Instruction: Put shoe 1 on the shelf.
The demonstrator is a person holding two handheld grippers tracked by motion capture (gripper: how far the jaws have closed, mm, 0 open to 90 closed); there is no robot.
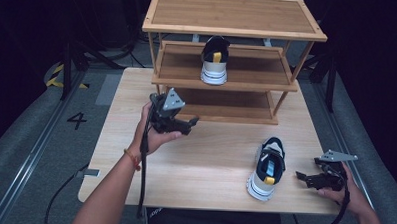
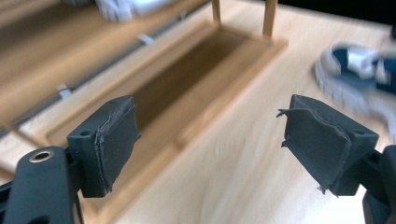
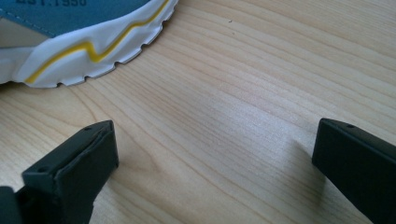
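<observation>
1. Pale wood-grain tabletop [image 1: 209, 162], bearing a three-tier wooden shoe rack [image 1: 229, 23].
2. Grey floor [image 1: 30, 136], dark surroundings.
3. Sneaker [image 1: 268, 167] on the tabletop, near right gripper [image 1: 304, 178]; jaws spread, empty.
4. Left gripper [image 1: 191, 124]: spread, empty.

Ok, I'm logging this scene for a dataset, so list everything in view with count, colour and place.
shoe rack: 1, light wood, three shelves, far side of the table.
shoe on the rack: 1, white, dark and yellow, middle shelf.
shoe on the table: 1, same colours, near right part, beside the right gripper.
table: 1, light wood.
floor marking "4": 1, black, left of the table.
left gripper: black, jaws open, empty, in front of the rack.
right gripper: black, jaws open, empty, near right edge.
</observation>
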